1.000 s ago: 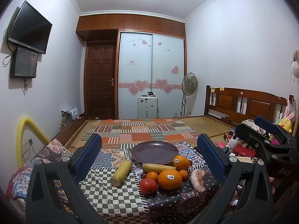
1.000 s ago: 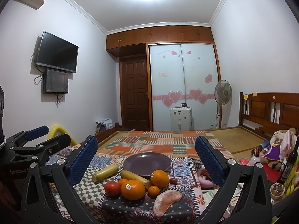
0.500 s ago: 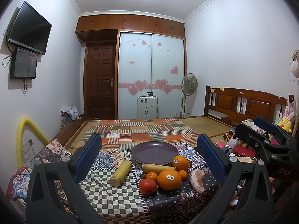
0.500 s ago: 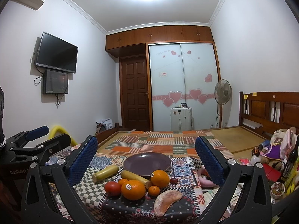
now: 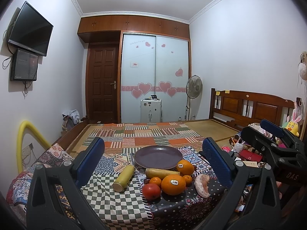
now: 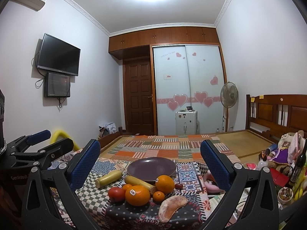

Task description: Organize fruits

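A purple plate (image 5: 158, 156) (image 6: 151, 167) sits empty on a small cloth-covered table (image 5: 119, 207). In front of it lie a large orange (image 5: 173, 184) (image 6: 137, 195), a second orange (image 5: 185, 167) (image 6: 164, 184), a red tomato (image 5: 151, 191) (image 6: 116, 194), two small tangerines (image 5: 155, 181), a banana (image 5: 160, 173) (image 6: 140, 183), a yellow-green stalk piece (image 5: 124, 178) (image 6: 108, 178) and a peeled pomelo wedge (image 5: 201, 185) (image 6: 171, 207). My left gripper (image 5: 153, 162) is open and empty, held back from the fruit. My right gripper (image 6: 150, 162) is open and empty too.
The table stands at the foot of a bed with a patchwork cover (image 5: 149, 134) and wooden headboard (image 5: 249, 105). Toys and clutter (image 6: 284, 153) crowd the right side. A yellow foam tube (image 5: 25, 140) arcs at the left. A fan (image 5: 194, 88) and suitcase (image 5: 150, 110) stand at the wardrobe.
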Motion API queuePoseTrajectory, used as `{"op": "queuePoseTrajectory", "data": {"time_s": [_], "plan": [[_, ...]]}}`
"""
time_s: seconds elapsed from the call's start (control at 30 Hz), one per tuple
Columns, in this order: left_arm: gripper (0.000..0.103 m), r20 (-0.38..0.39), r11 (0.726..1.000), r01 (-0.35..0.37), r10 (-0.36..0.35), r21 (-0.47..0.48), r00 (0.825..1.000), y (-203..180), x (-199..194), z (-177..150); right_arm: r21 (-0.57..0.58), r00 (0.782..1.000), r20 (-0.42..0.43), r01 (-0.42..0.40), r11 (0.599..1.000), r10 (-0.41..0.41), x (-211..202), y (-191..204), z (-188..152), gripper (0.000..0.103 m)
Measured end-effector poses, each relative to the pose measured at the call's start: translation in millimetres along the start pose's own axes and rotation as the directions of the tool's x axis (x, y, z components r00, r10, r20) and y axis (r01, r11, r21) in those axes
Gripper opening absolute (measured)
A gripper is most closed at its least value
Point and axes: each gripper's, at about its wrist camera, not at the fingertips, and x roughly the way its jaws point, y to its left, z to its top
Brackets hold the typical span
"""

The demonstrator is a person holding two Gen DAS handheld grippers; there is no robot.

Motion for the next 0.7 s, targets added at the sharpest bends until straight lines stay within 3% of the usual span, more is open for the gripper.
{"op": "queuePoseTrajectory", "data": {"time_s": [0.7], "plan": [[0.103,-0.021,1.0,0.015,-0.015,-0.012,1.0,4,9,-4,-0.016,0.999,-0.037,0.019,1.0,-0.019,13,-3,-12,0.103]]}}
